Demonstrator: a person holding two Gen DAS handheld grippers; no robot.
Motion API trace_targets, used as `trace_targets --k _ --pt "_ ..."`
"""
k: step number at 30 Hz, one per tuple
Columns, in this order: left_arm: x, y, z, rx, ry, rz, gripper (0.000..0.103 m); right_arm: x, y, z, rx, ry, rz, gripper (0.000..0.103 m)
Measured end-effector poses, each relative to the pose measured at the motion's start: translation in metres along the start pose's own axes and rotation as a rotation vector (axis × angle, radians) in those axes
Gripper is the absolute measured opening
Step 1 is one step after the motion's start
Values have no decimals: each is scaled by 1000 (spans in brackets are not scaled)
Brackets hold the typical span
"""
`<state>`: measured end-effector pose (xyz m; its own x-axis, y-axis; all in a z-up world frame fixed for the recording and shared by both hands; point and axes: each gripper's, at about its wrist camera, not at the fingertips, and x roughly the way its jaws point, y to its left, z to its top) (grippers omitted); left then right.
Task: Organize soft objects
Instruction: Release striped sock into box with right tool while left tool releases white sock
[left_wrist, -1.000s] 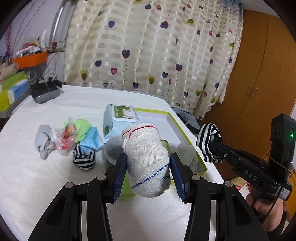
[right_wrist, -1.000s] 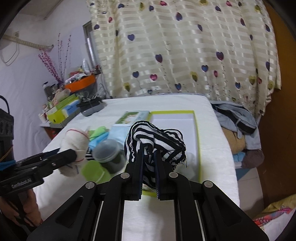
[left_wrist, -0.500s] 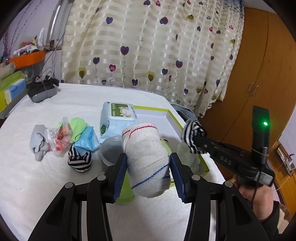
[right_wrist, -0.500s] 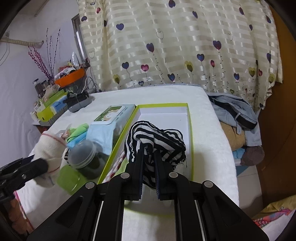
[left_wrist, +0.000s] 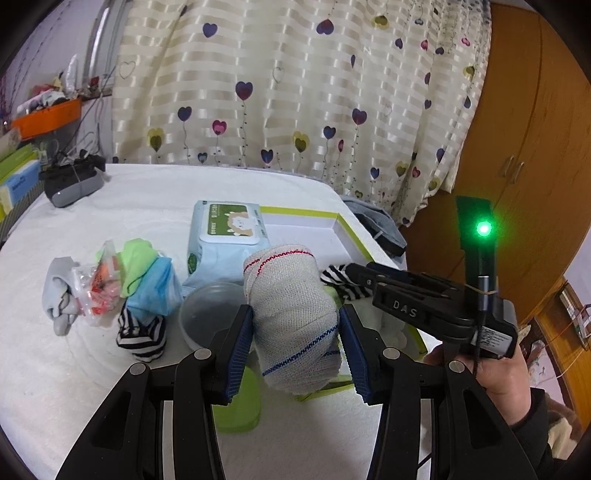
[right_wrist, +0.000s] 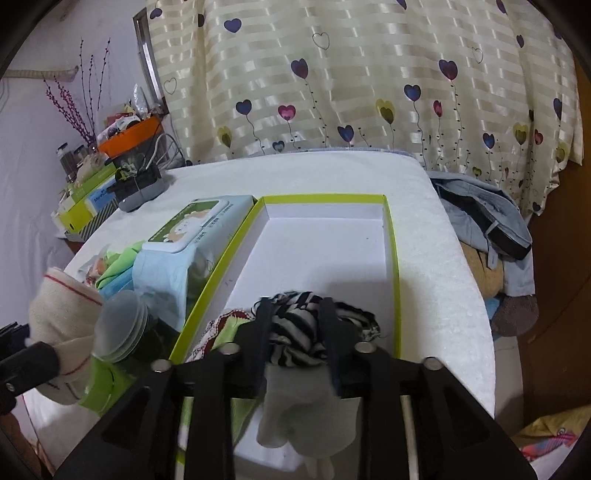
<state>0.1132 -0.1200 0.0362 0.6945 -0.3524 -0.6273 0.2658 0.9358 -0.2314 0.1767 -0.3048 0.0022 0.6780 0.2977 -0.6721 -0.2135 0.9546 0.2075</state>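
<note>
My left gripper (left_wrist: 295, 314) is shut on a rolled white sock (left_wrist: 291, 295) with red and blue stripes, held above the bed next to the box. The same white sock (right_wrist: 59, 310) shows at the left edge of the right wrist view. My right gripper (right_wrist: 295, 306) is low over the near end of the green-rimmed white box (right_wrist: 391, 240), its jaws opening. A black-and-white striped sock (right_wrist: 291, 332) lies between them, resting on the box contents with the pads off it. A white sock (right_wrist: 291, 406) and a red-trimmed green piece (right_wrist: 225, 325) lie beside it.
On the white bed left of the box lie a wet wipes pack (left_wrist: 225, 229), a clear round lid (left_wrist: 207, 314), a green cup (left_wrist: 240, 402), a second striped sock (left_wrist: 140, 332), blue and green cloths (left_wrist: 155, 291) and a grey sock (left_wrist: 55, 295). Clothes (right_wrist: 480, 214) hang off the bed's right edge.
My right gripper has come forward and down into the box and its jaws have parted from the striped sock. My left gripper has drifted slightly, still holding the white sock.
</note>
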Motion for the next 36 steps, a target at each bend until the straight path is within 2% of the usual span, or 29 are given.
trace_targets --k 1,9,23,29,36 --pt "2 -1 0 2 4 0 46 -2 -2 0 6 -6 5 45" --pt "25 -26 0 39 48 -34 46 -40 -22 -2 75 -99 -4 45" --pt "75 -57 5 42 96 -88 47 -63 -54 -19 144 -115 -6 45" --pt "72 -58 5 37 88 -115 51 -67 -59 -24 155 -114 -7 45" --pt "51 -54 2 38 60 -99 51 -75 -48 -28 131 -116 9 45"
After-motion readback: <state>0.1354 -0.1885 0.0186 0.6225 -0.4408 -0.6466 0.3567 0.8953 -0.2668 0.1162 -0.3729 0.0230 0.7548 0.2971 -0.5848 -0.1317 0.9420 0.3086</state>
